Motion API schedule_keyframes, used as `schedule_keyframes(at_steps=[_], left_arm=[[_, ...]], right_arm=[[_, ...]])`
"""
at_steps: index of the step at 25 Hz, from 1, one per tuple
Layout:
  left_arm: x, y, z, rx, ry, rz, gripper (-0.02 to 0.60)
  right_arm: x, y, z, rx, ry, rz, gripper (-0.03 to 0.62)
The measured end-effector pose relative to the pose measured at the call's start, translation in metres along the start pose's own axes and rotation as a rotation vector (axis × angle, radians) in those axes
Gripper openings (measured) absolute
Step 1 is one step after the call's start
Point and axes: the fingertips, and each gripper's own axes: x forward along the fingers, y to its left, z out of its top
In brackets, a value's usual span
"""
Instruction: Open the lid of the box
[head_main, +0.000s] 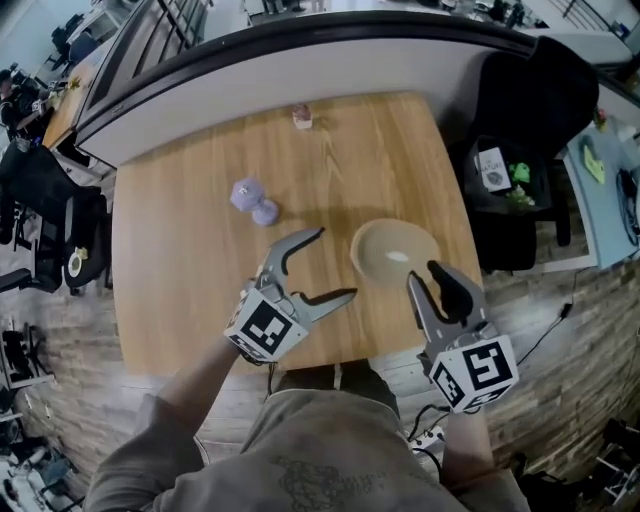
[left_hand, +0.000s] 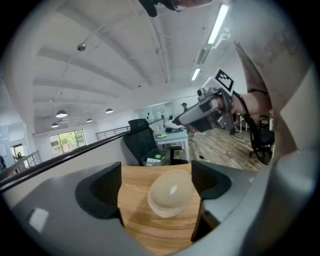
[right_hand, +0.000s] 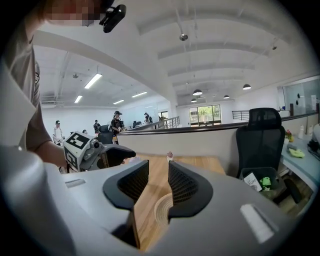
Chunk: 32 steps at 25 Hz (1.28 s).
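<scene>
A round, ribbed beige box (head_main: 395, 252), lid on, sits near the front right edge of a wooden bench (head_main: 180, 260). The left gripper (head_main: 336, 262) hovers just beside the box on its left, jaws wide apart and empty. The right gripper (head_main: 424, 273) hangs over the box's near rim, jaws only narrowly apart, gripping nothing. A purple dumbbell (head_main: 254, 200) lies farther back.
</scene>
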Motion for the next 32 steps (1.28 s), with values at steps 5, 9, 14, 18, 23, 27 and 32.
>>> schedule_keyframes(at_steps=[5, 9, 14, 18, 23, 27, 32], left_arm=[[0.026, -0.006, -0.036, -0.016, -0.032, -0.102, 0.439], [0.049, -0.001, -0.083, -0.04, 0.0, -0.129, 0.439], [0.075, -0.007, -0.137, -0.072, 0.042, -0.204, 0.44], [0.093, -0.016, -0.175, -0.081, 0.084, -0.249, 0.443], [0.117, -0.026, -0.212, -0.112, 0.124, -0.281, 0.446], [0.132, -0.032, -0.221, -0.129, 0.121, -0.319, 0.48], [0.139, -0.038, -0.227, -0.124, 0.121, -0.37, 0.482]], right_arm=[[0.036, -0.003, -0.025, 0.025, 0.047, 0.019, 0.127], [0.066, -0.005, -0.05, 0.046, 0.083, 0.026, 0.127], [0.098, -0.007, -0.087, 0.068, 0.143, 0.04, 0.127], [0.118, -0.01, -0.112, 0.067, 0.182, 0.041, 0.127], [0.132, -0.014, -0.142, 0.071, 0.238, 0.047, 0.127], [0.141, -0.017, -0.161, 0.085, 0.276, 0.052, 0.127], [0.153, -0.017, -0.172, 0.12, 0.3, 0.066, 0.127]])
